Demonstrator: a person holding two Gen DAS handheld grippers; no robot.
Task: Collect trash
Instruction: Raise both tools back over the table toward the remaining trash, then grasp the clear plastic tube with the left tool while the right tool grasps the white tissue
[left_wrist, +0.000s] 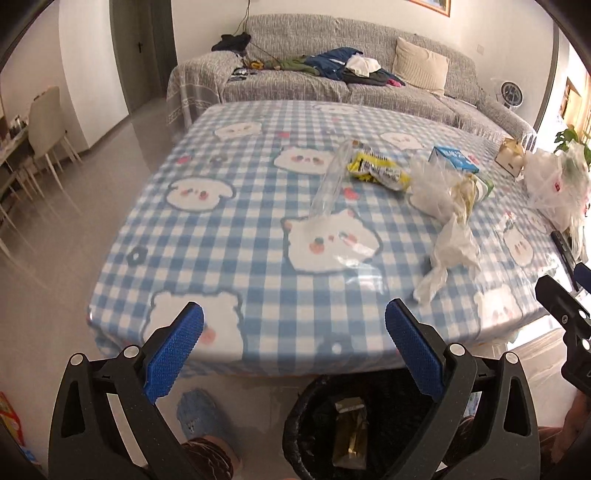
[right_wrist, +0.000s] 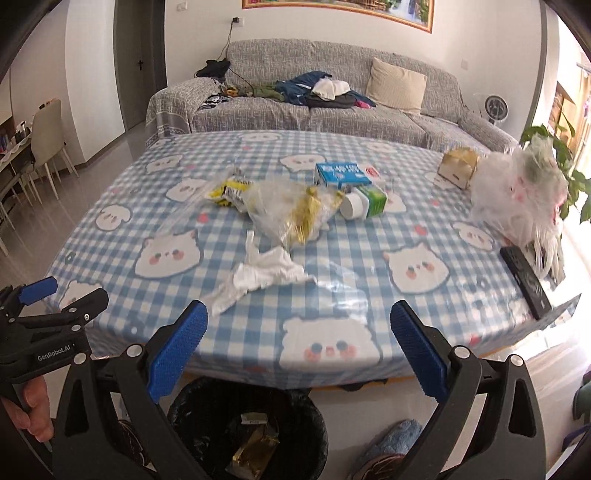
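Both grippers hover open and empty over the near edge of the table, above a black-lined bin holding a gold wrapper. My left gripper and right gripper have blue pads spread wide. On the checked cloth lie a crumpled white tissue, a clear plastic bottle, a yellow snack wrapper, a clear bag with yellow scraps, a blue carton and a green-white carton.
A puffy white plastic bag and a black remote sit at the table's right edge, with a small wooden box behind. A grey sofa with clothes stands beyond the table. Slippered feet flank the bin.
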